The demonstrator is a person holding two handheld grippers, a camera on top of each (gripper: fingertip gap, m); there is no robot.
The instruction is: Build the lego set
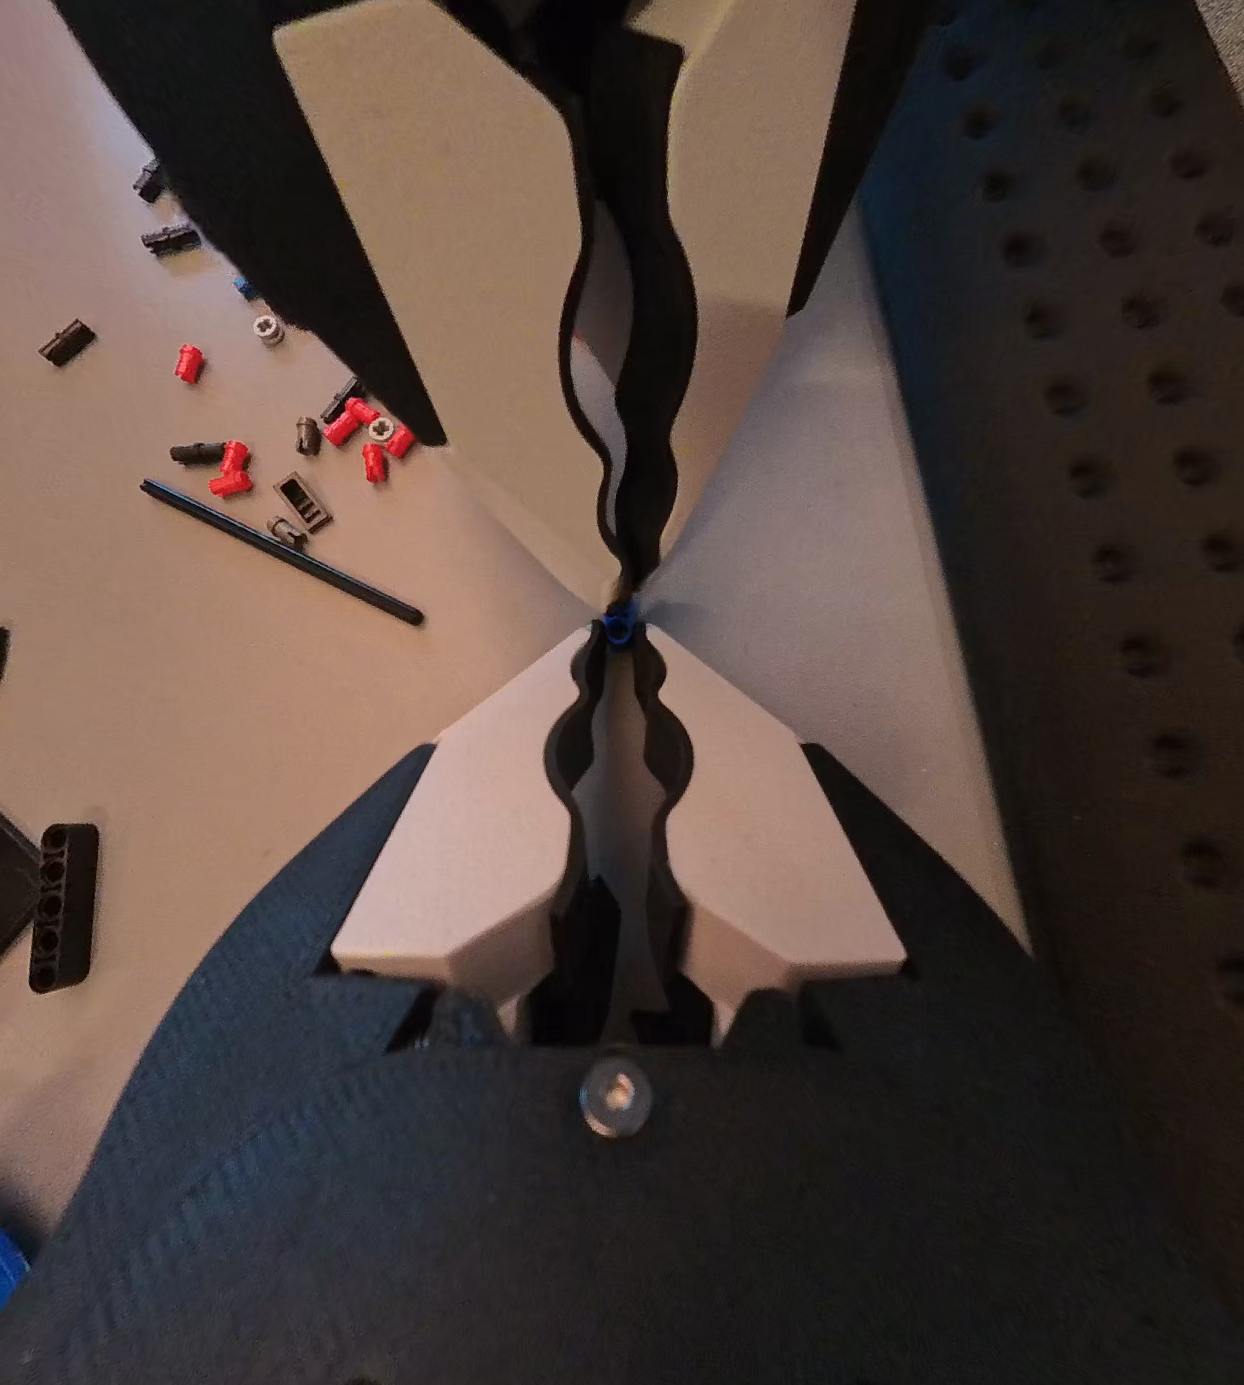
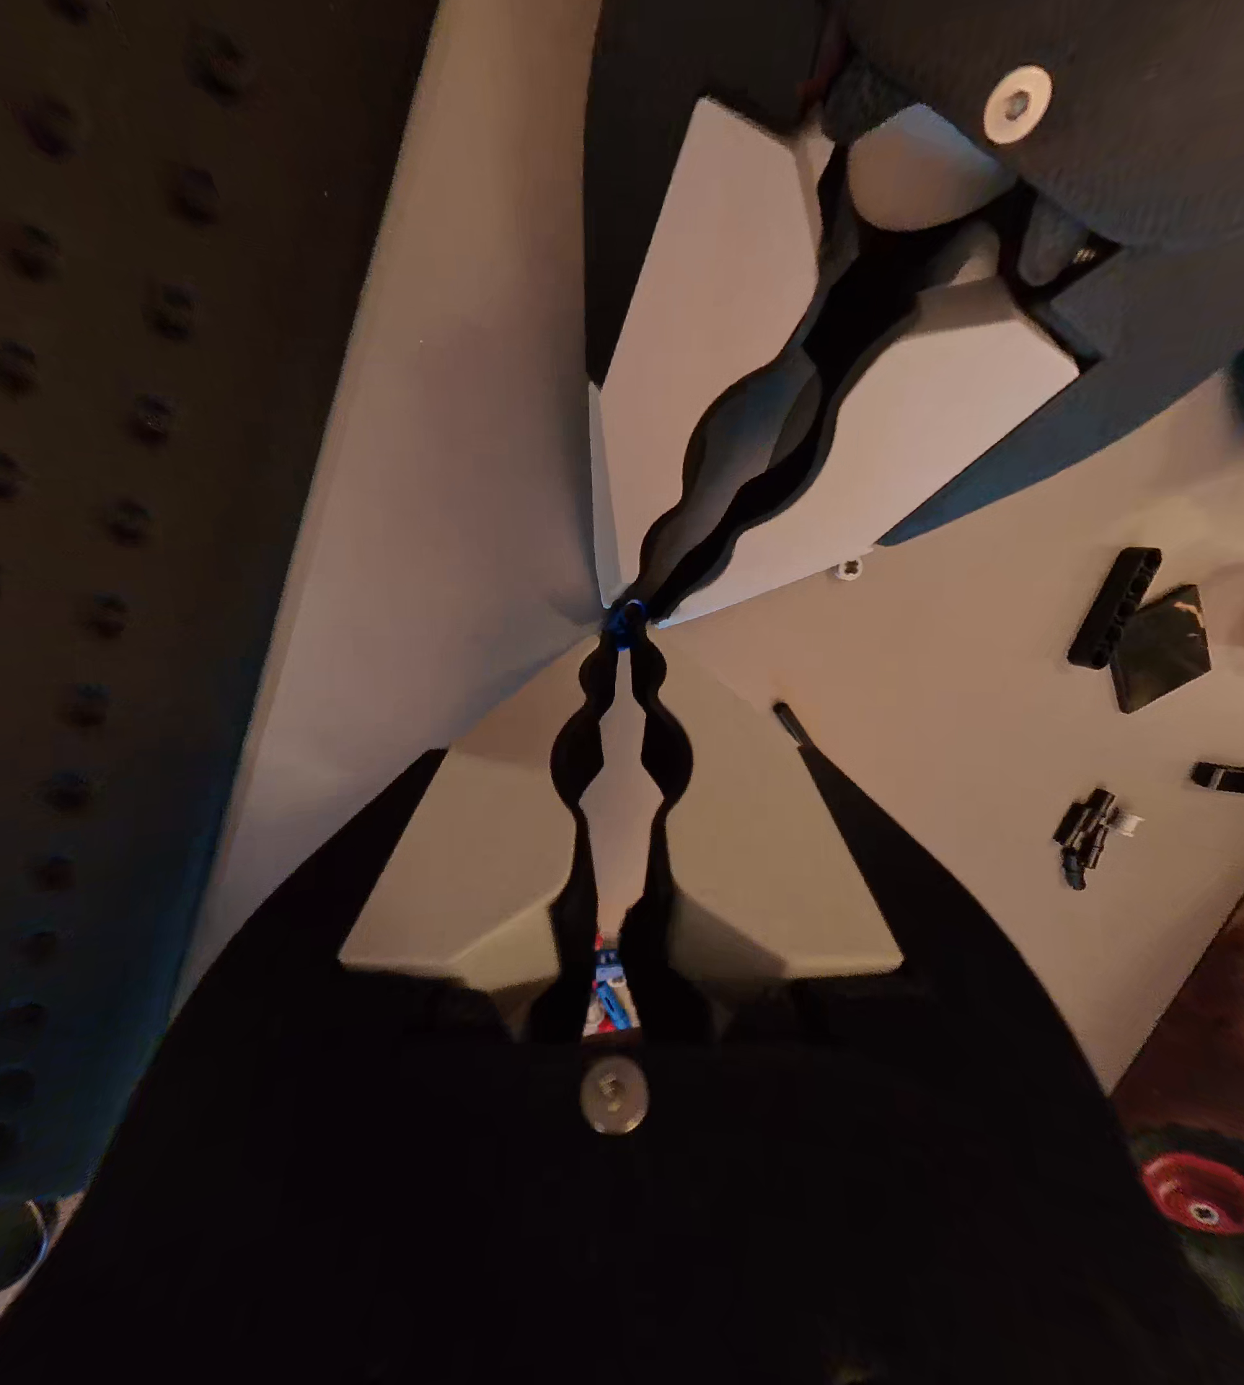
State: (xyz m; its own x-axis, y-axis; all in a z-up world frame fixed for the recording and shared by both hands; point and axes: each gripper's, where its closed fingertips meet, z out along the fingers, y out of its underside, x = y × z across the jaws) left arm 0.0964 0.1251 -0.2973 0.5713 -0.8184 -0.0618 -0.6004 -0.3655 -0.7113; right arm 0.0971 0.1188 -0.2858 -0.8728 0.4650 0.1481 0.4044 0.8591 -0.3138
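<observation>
**Pinching one blue peg from both sides**

Holding my two grippers tip to tip above the bench (image 1: 154, 749), I pinch a small blue peg (image 1: 619, 628) between them. My left gripper (image 1: 619, 637) closes its fingers on one end; my right gripper (image 2: 623, 637) closes on the other. Red pegs (image 1: 229, 468) and a long black axle (image 1: 281, 552) lie scattered on the bench to the side.

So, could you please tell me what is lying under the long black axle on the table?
Only the pale table shows beneath the long black axle; a small grey piece touches its upper side. In the right wrist view, that gripper hides most of the axle.
</observation>
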